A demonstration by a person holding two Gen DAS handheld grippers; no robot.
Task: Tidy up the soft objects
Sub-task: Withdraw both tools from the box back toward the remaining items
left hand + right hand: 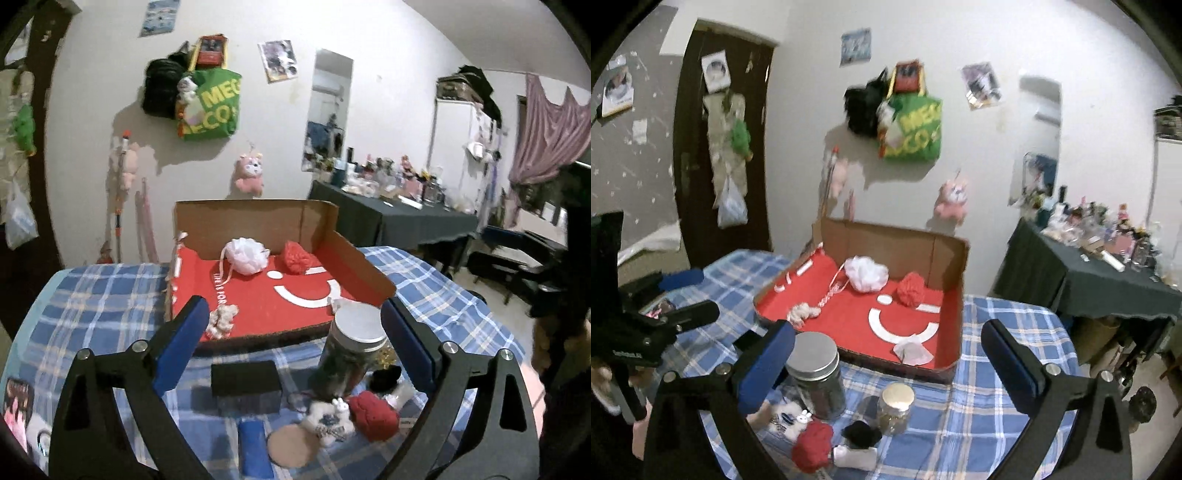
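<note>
An open cardboard box with a red floor point(295, 310) point(849, 325) stands on the plaid table. In it lie a white mesh pouf point(245, 255) point(868, 275), a red pouf point(297, 257) point(911, 290), a small cream plush point(221, 320) point(802, 313) and a pale pouch point(912, 352). In front of the box lie a red soft ball point(373, 415) point(812, 445), a white bunny plush point(330, 419) point(788, 415) and a black-and-white soft toy point(858, 441). My left gripper point(295, 347) is open and empty above them. My right gripper point(890, 365) is open and empty.
A silver-lidded jar point(351, 350) point(818, 374), a small gold-lidded jar point(895, 406), a black box point(245, 386), a blue object point(253, 448) and a round tan disc point(290, 445) stand on the table. A dark cluttered table point(1089, 280) stands at the right.
</note>
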